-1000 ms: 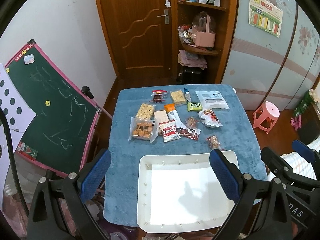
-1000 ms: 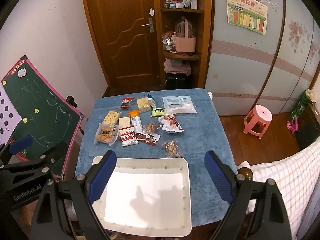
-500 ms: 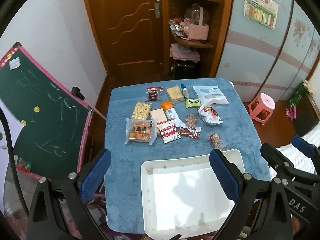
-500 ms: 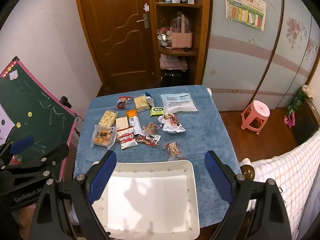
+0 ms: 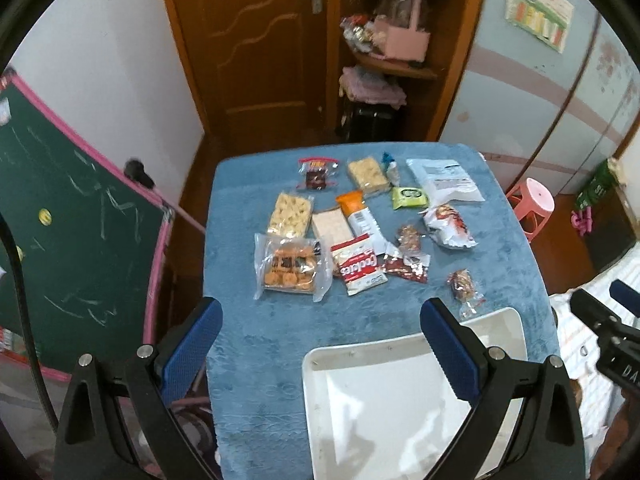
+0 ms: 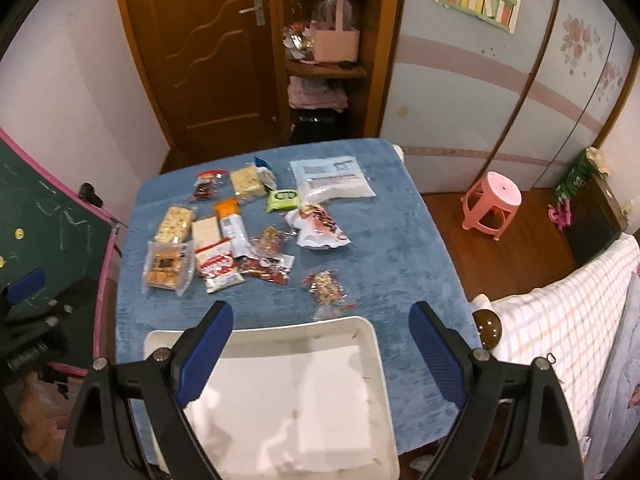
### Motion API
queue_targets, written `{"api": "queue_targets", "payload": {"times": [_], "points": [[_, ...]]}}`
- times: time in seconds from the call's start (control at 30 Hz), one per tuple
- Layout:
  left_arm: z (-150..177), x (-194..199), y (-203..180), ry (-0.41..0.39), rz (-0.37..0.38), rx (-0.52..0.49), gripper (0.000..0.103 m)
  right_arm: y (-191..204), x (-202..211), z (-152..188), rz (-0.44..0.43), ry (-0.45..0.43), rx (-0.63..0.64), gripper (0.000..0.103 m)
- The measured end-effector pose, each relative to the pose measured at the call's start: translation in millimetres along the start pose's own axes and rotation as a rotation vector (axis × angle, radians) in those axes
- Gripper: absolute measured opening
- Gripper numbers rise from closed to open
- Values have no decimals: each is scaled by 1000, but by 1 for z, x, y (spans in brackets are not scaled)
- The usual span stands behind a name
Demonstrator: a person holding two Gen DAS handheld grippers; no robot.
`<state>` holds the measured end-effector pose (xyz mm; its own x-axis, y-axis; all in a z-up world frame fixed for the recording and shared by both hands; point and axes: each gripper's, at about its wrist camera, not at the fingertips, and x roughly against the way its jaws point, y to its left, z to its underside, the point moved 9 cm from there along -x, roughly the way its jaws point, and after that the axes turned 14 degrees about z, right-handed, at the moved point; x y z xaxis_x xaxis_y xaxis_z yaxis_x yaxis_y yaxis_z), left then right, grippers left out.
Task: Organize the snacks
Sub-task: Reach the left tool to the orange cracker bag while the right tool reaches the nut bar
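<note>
Several snack packets lie on the blue-covered table: a clear pack of biscuits, a red-and-white cookie packet, a small nut packet, a crumpled red-and-white bag and a large white pouch. An empty white tray sits at the near edge. My left gripper is open above the table, left of the tray. My right gripper is open over the tray's far rim. Both are empty.
A green chalkboard with a pink frame leans left of the table. A pink stool stands to the right, and a checked bedcover lies near right. A wooden door and shelves are behind.
Both grippers have moved forward and lower toward the table. The snacks appear larger and the tray has slid toward the bottom of each view. Both stay open.
</note>
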<state>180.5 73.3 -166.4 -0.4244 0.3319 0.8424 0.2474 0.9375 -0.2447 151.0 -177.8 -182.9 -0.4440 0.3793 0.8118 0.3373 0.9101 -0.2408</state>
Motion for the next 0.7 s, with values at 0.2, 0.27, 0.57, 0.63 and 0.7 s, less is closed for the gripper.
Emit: {"api": "queue_targets", "payload": {"times": [0.2,0.27,0.57,0.63,0.7], "points": [[0,-26,84,41,-40,203,99,-5,-60,-16,27,53,69,90],[10,-37,107,74,-57,271,99,-2,-85,-17,13,96,87,90],[51,-109,147,217,-57,502,99,24,-189,0,-119,354,112,90],[48,-124,145,227,-41,534,99,28,-206,4,-138,398,106,90],[41,-137,143,232,-34,556,99,32,-222,10,-143,442,113,90]]}}
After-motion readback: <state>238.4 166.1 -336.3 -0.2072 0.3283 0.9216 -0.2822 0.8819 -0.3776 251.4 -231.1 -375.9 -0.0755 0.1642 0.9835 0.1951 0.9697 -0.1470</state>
